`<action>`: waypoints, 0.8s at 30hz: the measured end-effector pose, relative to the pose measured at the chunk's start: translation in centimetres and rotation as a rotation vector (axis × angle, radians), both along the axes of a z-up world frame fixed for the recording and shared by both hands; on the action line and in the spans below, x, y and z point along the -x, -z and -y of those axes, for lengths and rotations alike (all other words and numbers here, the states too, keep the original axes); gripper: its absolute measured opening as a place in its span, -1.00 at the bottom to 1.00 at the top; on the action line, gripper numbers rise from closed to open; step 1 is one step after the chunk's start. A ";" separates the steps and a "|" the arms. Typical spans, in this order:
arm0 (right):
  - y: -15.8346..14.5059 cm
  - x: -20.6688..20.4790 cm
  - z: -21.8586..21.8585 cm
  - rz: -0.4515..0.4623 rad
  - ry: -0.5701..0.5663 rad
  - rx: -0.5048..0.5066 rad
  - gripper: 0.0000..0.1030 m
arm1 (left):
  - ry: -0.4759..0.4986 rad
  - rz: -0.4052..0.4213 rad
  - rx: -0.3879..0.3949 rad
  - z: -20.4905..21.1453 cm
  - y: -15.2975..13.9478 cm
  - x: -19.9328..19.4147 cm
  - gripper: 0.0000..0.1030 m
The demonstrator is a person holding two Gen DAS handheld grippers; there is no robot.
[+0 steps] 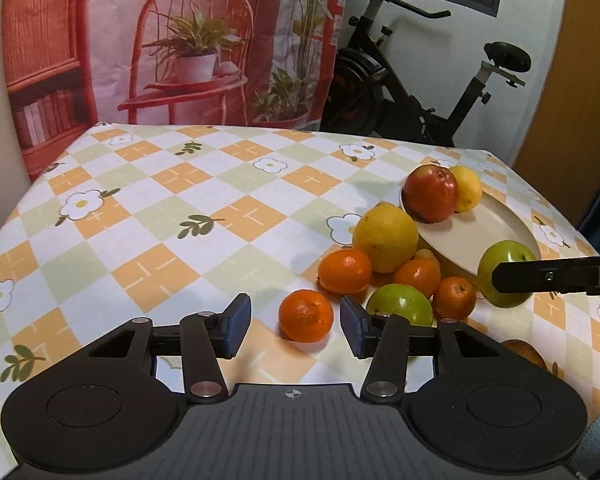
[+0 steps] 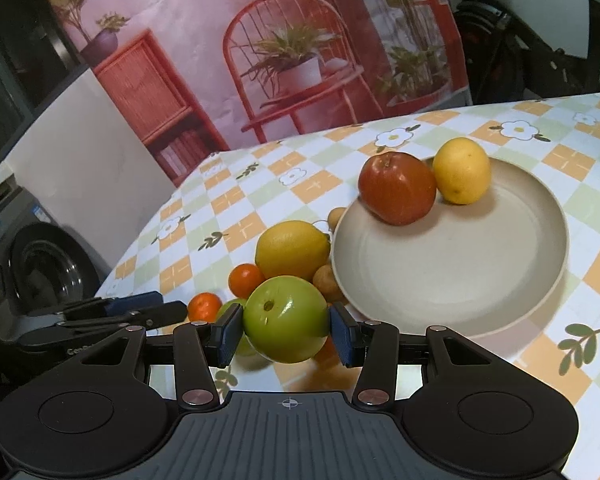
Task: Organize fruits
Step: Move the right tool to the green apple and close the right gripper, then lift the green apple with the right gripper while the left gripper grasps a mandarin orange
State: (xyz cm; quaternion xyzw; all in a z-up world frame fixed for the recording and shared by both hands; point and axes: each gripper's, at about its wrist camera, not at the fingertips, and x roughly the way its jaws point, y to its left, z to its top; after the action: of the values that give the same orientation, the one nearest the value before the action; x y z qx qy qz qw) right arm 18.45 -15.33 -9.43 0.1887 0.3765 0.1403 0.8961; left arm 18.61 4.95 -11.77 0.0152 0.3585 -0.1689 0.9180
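Glossy fruit, matt dish and printed tablecloth, as I see them from my two grippers.
The green apple [image 2: 285, 318] in my right gripper [image 2: 286, 334] looks smooth and waxy; its ribbed blue pads [image 2: 229, 334] seem rubbery. The beige plate [image 2: 452, 264] is matt, the tablecloth [image 1: 172, 216] smooth with a slight sheen, the tangerine [image 1: 306, 315] finely dimpled.

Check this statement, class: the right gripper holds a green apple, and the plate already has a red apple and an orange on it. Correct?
Not quite. Beside the red apple on the plate lies a lemon, not an orange, as the right wrist view shows. The right gripper does hold a green apple.
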 end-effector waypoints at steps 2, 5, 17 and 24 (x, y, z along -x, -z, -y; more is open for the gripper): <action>0.1 0.0 0.3 -0.001 0.006 -0.004 -0.16 | -0.004 -0.011 0.000 0.2 0.3 -0.5 0.00; 0.2 0.1 0.5 0.001 0.013 -0.010 -0.16 | -0.008 -0.032 0.010 0.4 0.7 -1.3 0.00; 0.8 0.1 1.4 -0.002 0.027 -0.045 -0.16 | 0.016 -0.094 -0.020 1.3 2.4 -2.4 -0.16; 1.2 0.3 2.2 -0.002 0.041 -0.065 -0.16 | 0.022 -0.089 -0.032 1.7 2.4 -2.4 -0.29</action>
State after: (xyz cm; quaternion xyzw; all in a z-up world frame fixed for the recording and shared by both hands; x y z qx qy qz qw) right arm 18.12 -17.56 -10.61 0.2254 0.3687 0.1338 0.8918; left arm 20.96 3.23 -14.16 0.0264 0.4013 -0.1737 0.8989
